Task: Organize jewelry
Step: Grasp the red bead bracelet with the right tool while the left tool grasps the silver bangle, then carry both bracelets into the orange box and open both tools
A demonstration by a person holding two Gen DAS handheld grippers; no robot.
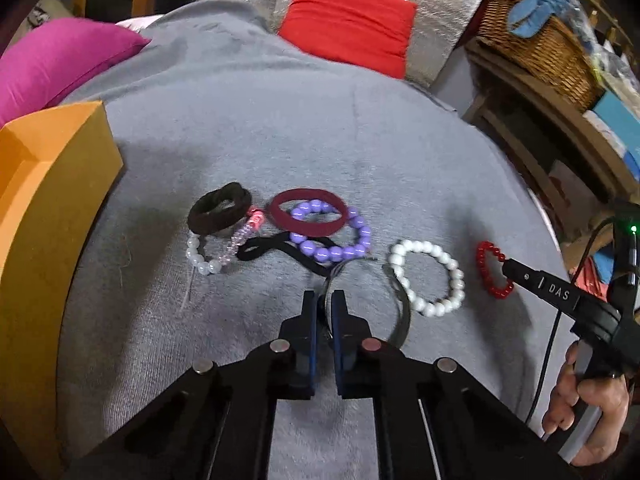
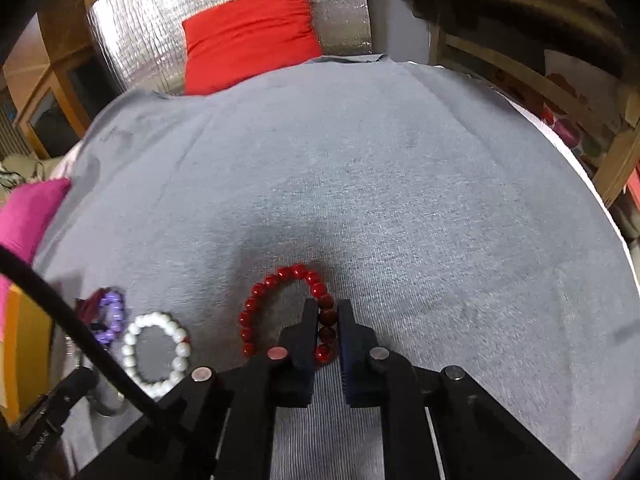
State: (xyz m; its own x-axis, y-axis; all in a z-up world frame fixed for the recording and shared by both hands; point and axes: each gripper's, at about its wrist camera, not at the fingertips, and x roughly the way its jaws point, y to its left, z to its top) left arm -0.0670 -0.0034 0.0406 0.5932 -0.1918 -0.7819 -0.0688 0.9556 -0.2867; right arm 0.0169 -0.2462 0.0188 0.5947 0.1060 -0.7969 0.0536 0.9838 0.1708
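Note:
Jewelry lies on a grey cloth (image 1: 280, 128). My left gripper (image 1: 325, 300) is shut on a thin metal bangle (image 1: 402, 312) that curves off to its right. Ahead lie a purple bead bracelet (image 1: 344, 246), a maroon band (image 1: 308, 213), a dark brown hair tie (image 1: 220, 208), a black band (image 1: 276, 250) and a clear and pink bead bracelet (image 1: 224, 252). A white bead bracelet (image 1: 430, 276) lies to the right. My right gripper (image 2: 325, 312) is shut on a red bead bracelet (image 2: 276, 308), also seen in the left wrist view (image 1: 490, 270).
An orange box (image 1: 44, 208) stands at the left edge of the cloth. A pink cushion (image 1: 60, 60) and a red cushion (image 1: 348, 20) lie at the back. A wicker basket (image 1: 540, 44) and wooden shelves stand at the right. The white bracelet (image 2: 154, 352) also shows in the right wrist view.

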